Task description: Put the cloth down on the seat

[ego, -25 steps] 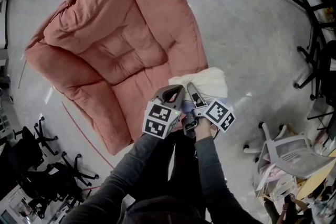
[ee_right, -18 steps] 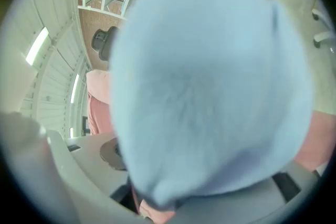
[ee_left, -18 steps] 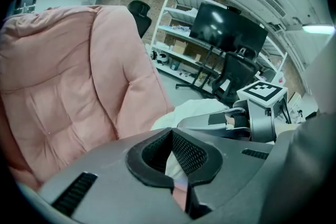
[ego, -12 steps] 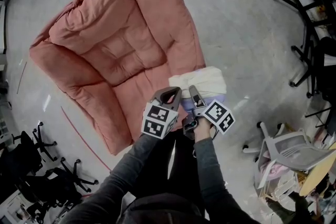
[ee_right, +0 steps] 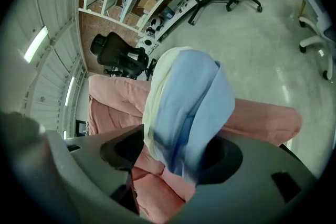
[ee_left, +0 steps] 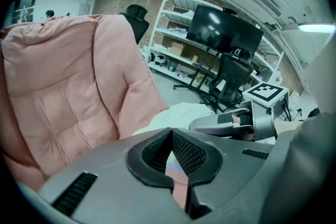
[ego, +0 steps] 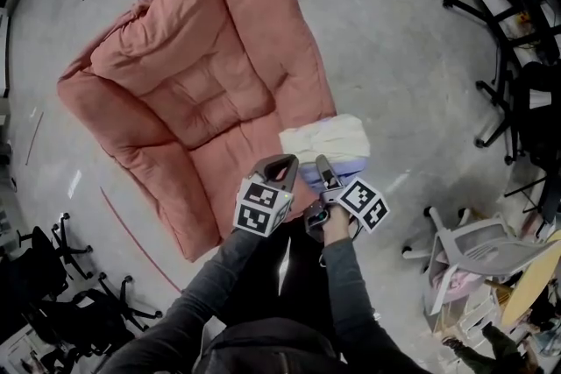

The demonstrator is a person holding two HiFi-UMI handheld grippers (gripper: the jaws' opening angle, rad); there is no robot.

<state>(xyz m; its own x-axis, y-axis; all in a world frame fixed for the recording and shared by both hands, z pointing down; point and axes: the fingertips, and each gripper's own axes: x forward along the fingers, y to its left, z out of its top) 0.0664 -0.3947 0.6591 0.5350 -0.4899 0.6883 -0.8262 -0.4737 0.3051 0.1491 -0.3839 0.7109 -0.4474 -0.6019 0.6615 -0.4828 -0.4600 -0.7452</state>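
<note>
- The person's grey sleeves [ego: 337, 271] are reaching forward from the bottom of the head view. Each hand is carrying a gripper, with a marker cube [ego: 260, 208] on its near end.
- The left gripper [ee_left: 170, 135] is showing its jaws pressed together at the tips, and nothing is sitting between them.
- The right gripper [ee_right: 173, 155], just beside the left one on its right, is standing with its jaws spread wide. They have just been opening, and the cloth is passing loosely between them, with the pads not pressing on it.
- The folded cloth [ego: 326, 138], cream and pale blue, is lying directly ahead of the right gripper's tips, on the seat's near corner. Part of it is reaching past the seat's edge, on the side away from the left gripper.
- The pink padded seat [ego: 202, 83] is spreading out ahead of the left gripper and to its left.
- The grey floor [ego: 412, 57] is running ahead of the right gripper and to its right.
- Far beyond both grippers, a black office chair [ee_left: 135, 14], white shelves [ee_left: 178, 34] and a dark monitor [ee_left: 224, 29] are standing.
</note>
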